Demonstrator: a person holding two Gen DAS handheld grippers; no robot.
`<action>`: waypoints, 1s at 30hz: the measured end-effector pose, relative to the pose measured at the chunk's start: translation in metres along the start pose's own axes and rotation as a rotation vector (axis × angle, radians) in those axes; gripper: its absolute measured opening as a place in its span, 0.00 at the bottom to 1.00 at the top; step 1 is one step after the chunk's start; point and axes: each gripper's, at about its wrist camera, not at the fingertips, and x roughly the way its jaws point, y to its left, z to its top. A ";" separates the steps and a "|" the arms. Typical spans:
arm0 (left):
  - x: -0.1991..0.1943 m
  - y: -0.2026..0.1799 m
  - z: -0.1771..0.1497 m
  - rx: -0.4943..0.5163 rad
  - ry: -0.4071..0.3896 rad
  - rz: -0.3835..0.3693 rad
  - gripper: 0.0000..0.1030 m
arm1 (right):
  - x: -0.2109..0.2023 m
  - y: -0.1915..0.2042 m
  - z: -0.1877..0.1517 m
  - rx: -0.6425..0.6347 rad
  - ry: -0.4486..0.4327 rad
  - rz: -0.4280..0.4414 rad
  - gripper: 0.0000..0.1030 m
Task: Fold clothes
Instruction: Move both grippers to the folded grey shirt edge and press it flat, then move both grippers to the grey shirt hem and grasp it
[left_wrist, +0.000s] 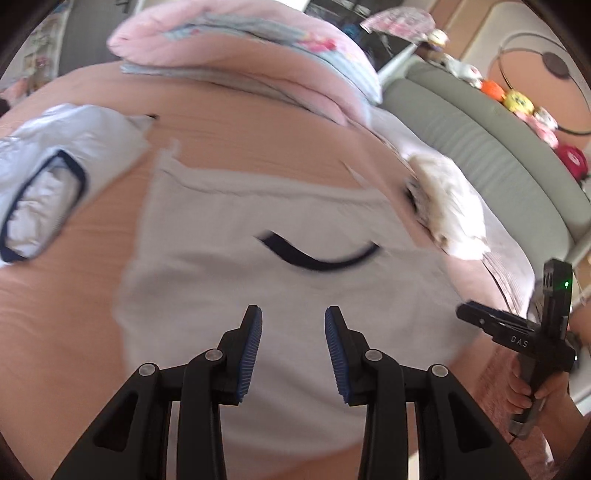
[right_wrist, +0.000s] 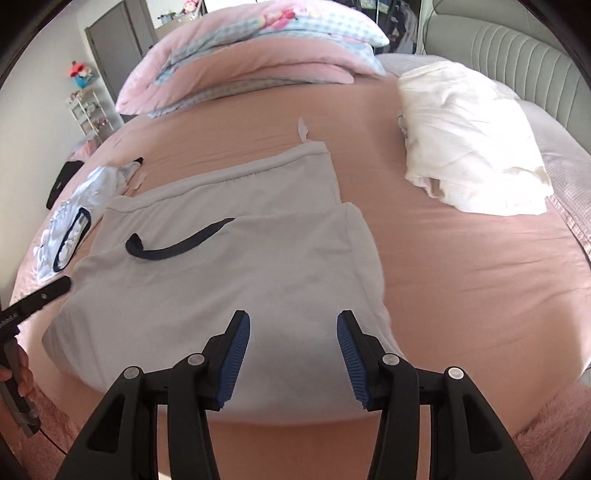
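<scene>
A pale grey T-shirt with a navy collar (right_wrist: 221, 280) lies flat on the pink bed sheet (right_wrist: 461, 280), partly folded, its right side doubled over. In the left wrist view the same shirt (left_wrist: 258, 295) looks blurred. My left gripper (left_wrist: 293, 314) hovers over the shirt's near part, jaws apart, nothing between the blue pads. My right gripper (right_wrist: 293, 317) stands open above the shirt's near right part, empty. The other tool shows at the edge of each view: the right one (left_wrist: 532, 332) in a hand, the left one (right_wrist: 37, 299).
A crumpled white-and-navy garment (right_wrist: 70, 229) lies left of the shirt. A folded white garment (right_wrist: 469, 147) sits at the right by the grey headboard (right_wrist: 517, 48). A pink quilt and pillows (right_wrist: 240, 62) are piled at the far end. A pink fuzzy blanket (right_wrist: 535, 435) edges the bed.
</scene>
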 end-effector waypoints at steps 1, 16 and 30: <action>0.005 -0.013 -0.006 0.017 0.010 -0.011 0.31 | -0.003 0.002 -0.006 -0.027 -0.001 0.018 0.48; -0.020 -0.008 -0.065 0.094 0.095 0.164 0.31 | -0.007 -0.033 -0.040 -0.019 0.013 -0.122 0.53; -0.027 0.012 -0.053 -0.015 0.016 0.151 0.32 | -0.005 -0.057 -0.057 0.092 0.080 -0.136 0.53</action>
